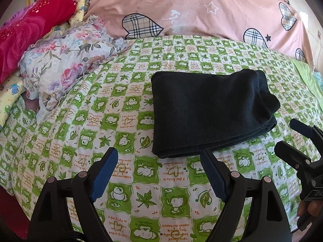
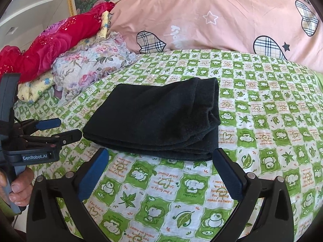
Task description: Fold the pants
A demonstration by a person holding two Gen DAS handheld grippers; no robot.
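Note:
The dark pants (image 1: pixel 210 111) lie folded into a compact stack on the green-and-white checked sheet (image 1: pixel 141 197). My left gripper (image 1: pixel 159 151) is open just short of their near edge, with nothing between its blue pads. In the right wrist view the pants (image 2: pixel 157 117) rest just beyond my right gripper (image 2: pixel 161 153), which is open wide and empty. The right gripper (image 1: pixel 288 137) also shows at the right of the left wrist view, beside the pants. At the left of the right wrist view, the left gripper (image 2: pixel 69 128) is held by a hand (image 2: pixel 18 187).
A pink duvet with plaid hearts (image 1: pixel 201 10) is heaped along the back of the bed. A floral cloth (image 1: pixel 66 60) and a red rose blanket (image 1: pixel 30 30) are piled at the left. Bare sheet (image 2: pixel 272 121) lies to the right of the pants.

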